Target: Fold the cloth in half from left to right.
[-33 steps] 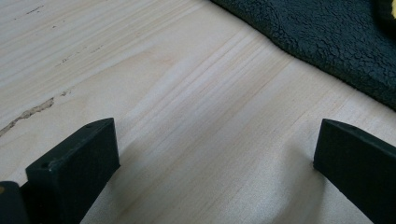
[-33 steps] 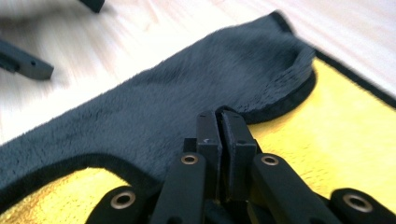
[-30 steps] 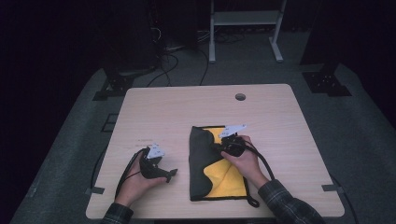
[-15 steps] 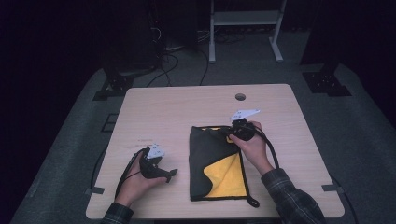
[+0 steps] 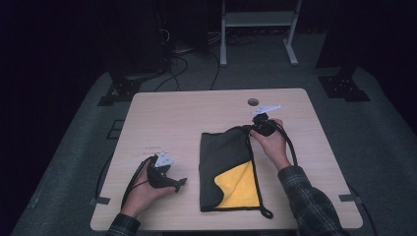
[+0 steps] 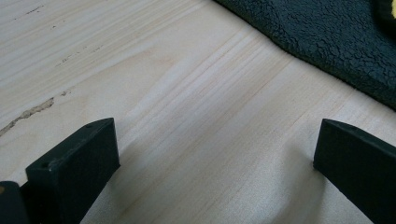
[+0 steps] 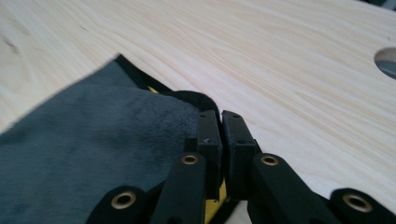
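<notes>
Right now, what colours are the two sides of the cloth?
The cloth is dark grey outside and yellow on the exposed underside near its front corner, clearest in the high view.

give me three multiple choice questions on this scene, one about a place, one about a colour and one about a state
1. Where does the cloth lie on the table?
A. far left corner
B. right of the middle, on the near half
C. over the round hole

2. What colour is the cloth's inner face?
A. yellow
B. red
C. white

3. How do the left tool's jaws stand?
A. shut on the cloth
B. shut on nothing
C. open over bare wood

Answers:
1 B, the high view shows it between the hands, nearer the right tool.
2 A, the uncovered near corner is yellow.
3 C, the left gripper view shows its jaws wide apart over bare wood.
</notes>
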A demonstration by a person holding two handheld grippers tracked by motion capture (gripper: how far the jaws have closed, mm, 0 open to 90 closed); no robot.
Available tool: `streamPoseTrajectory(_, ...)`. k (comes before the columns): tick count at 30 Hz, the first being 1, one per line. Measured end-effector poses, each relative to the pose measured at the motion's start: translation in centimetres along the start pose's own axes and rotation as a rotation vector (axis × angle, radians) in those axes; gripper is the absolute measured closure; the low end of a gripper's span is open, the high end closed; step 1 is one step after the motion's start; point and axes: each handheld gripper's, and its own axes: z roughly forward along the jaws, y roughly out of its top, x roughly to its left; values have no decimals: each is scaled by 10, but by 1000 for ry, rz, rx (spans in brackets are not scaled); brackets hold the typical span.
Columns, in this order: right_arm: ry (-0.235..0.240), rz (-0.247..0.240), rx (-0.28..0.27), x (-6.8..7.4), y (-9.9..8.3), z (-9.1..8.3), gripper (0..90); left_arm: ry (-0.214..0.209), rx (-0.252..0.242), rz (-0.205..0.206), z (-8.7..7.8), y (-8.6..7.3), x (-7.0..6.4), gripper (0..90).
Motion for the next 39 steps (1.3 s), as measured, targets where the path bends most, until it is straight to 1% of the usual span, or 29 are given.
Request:
streamPoseTrajectory(2, -6, 7, 6, -5, 0, 5, 857, 0, 0, 0, 0, 0, 0, 0)
streamPoseTrajectory(5, -22, 14, 38, -13, -2, 13, 856, 0, 0, 0, 0, 0, 0, 0)
streamPoseTrajectory(6, -22, 14, 38, -13, -2, 13, 856, 0, 0, 0, 0, 0, 0, 0)
streamPoseTrajectory(7, -32, 17, 58, -17, -3, 18, 854, 0, 0, 0, 0, 0, 0, 0)
streamPoseTrajectory(12, -44, 17, 99, -22, -5, 30, 848, 0, 0, 0, 0, 0, 0, 0)
streamPoseTrajectory(14, -47, 21, 112, -24, -8, 34, 844, 0, 0, 0, 0, 0, 0, 0)
streamPoseTrajectory(16, -52, 23, 113, -25, -10, 37, 831, 0, 0, 0, 0, 0, 0, 0)
streamPoseTrajectory(17, -54, 36, 111, -26, -10, 37, 814, 0, 0, 0, 0, 0, 0, 0)
streamPoseTrajectory(19, -56, 37, 104, -27, -9, 36, 783, 0, 0, 0, 0, 0, 0, 0)
streamPoseTrajectory(21, -52, 44, 84, -29, -8, 33, 758, 0, 0, 0, 0, 0, 0, 0)
streamPoseTrajectory(22, -52, 44, 84, -29, -8, 33, 758, 0, 0, 0, 0, 0, 0, 0)
streamPoseTrajectory(23, -43, 56, 61, -29, -6, 28, 735, 0, 0, 0, 0, 0, 0, 0)
streamPoseTrajectory(24, -41, 48, 48, -29, -5, 26, 714, 0, 0, 0, 0, 0, 0, 0)
streamPoseTrajectory(26, -36, 49, 33, -29, -3, 22, 689, 0, 0, 0, 0, 0, 0, 0)
streamPoseTrajectory(32, -22, 70, 10, -34, -3, 14, 610, 0, 0, 0, 0, 0, 0, 0)
streamPoseTrajectory(33, -11, 80, 7, -35, -3, 13, 599, 0, 0, 0, 0, 0, 0, 0)
streamPoseTrajectory(35, 11, 85, 1, -37, -4, 12, 568, 0, 0, 0, 0, 0, 0, 0)
streamPoseTrajectory(37, 55, 95, -4, -39, -5, 12, 549, 0, 0, 0, 0, 0, 0, 0)
streamPoseTrajectory(39, 75, 86, 4, -38, -5, 11, 530, 0, 0, 0, 0, 0, 0, 0)
